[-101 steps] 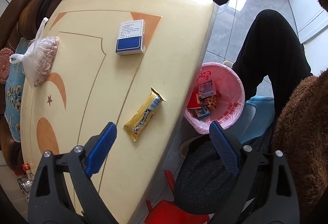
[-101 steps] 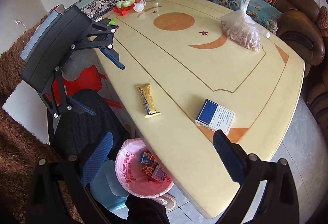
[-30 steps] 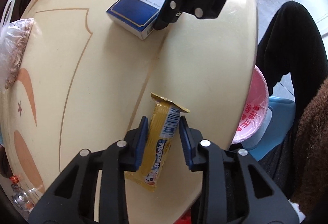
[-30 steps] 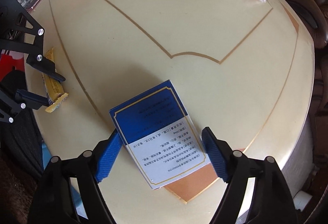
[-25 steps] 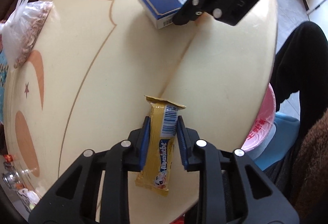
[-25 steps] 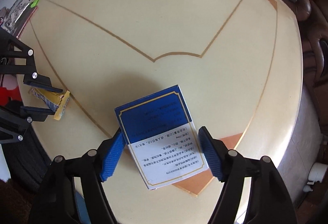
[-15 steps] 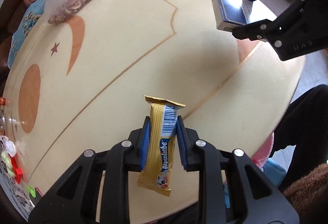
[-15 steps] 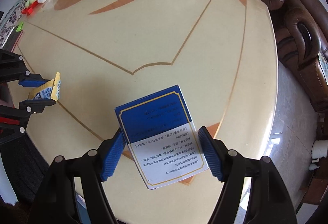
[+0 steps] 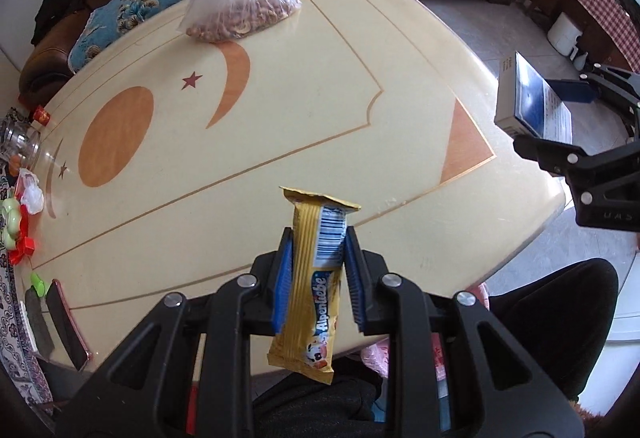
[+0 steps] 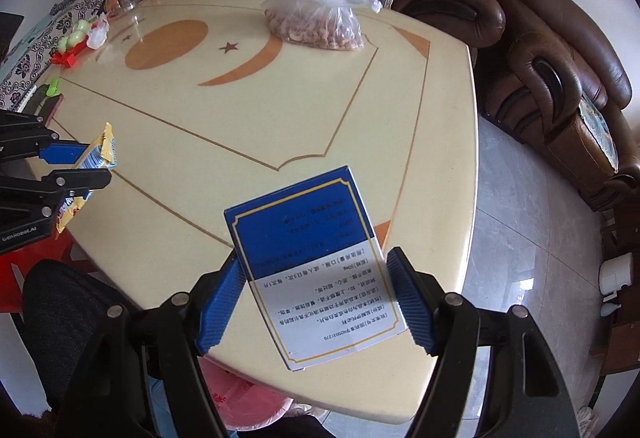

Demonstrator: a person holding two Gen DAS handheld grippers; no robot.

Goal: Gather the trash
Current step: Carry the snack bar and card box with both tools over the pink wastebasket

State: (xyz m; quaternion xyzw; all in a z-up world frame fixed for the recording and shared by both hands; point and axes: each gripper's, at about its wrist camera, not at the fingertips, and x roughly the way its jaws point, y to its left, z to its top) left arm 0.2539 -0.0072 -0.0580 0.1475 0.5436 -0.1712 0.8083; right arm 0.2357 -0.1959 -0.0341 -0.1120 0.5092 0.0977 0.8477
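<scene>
The left gripper (image 9: 316, 278) is clamped on a yellow candy wrapper (image 9: 314, 278), pinched across its middle and lifted clear of the tabletop (image 9: 280, 109). The wrapper's long axis runs along the fingers: its crimped, barcoded end points forward and up, its printed end hangs back toward the person. The right gripper (image 10: 316, 294) is closed on a blue-and-white box (image 10: 316, 258), held by its two long edges, also off the tabletop (its blue half points away from the camera, the white printed half toward the wrist).

Both pieces look ready for the drop, so my judgement is that the step in hand is carrying them to the pink-lined bin (image 10: 240, 404), which peeks out below the near table edge. To do it well, bring each gripper down past the edge and over the bin's mouth before releasing; the box is wide, so tip it end-first.

Farther off, a plastic bag of nuts (image 9: 240, 11) sits near the far edge, beside the brown sofa (image 10: 540, 49).
</scene>
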